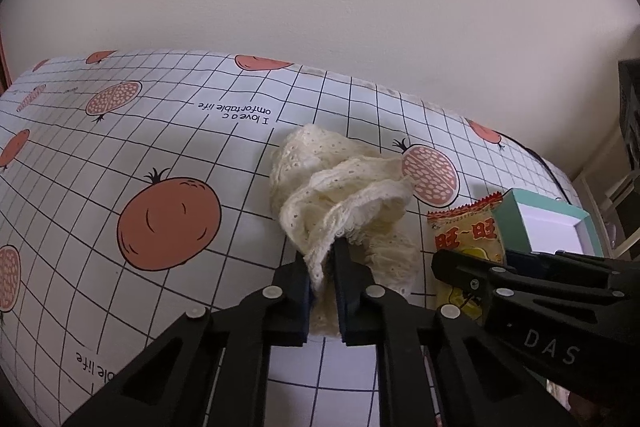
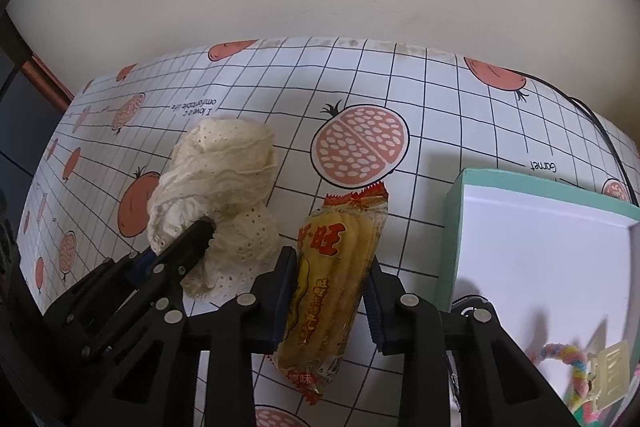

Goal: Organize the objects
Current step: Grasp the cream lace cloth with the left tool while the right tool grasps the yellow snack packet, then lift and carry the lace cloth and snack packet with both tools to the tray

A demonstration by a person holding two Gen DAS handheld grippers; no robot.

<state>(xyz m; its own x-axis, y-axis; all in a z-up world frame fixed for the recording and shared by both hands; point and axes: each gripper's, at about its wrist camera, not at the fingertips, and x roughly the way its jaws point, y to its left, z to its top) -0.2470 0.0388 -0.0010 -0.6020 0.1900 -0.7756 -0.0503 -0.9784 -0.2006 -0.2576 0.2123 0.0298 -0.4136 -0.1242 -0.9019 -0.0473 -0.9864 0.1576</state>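
A cream lace cloth (image 1: 340, 195) lies bunched on the pomegranate-print tablecloth (image 1: 120, 155). My left gripper (image 1: 323, 267) is shut on the cloth's near edge; it also shows in the right wrist view (image 2: 188, 239) with the cloth (image 2: 220, 183). A yellow snack packet (image 2: 332, 283) lies between my right gripper's (image 2: 330, 267) open jaws, which stand on either side of it on the table. The packet also shows in the left wrist view (image 1: 468, 235), partly hidden by the right gripper (image 1: 452, 263).
A teal box with a white inside (image 2: 540, 239) stands at the right, holding a pastel braided band (image 2: 568, 359) and a cream hair clip (image 2: 612, 375). It also shows in the left wrist view (image 1: 548, 223). A black cable (image 2: 600, 131) runs along the far right. The wall is just behind the table.
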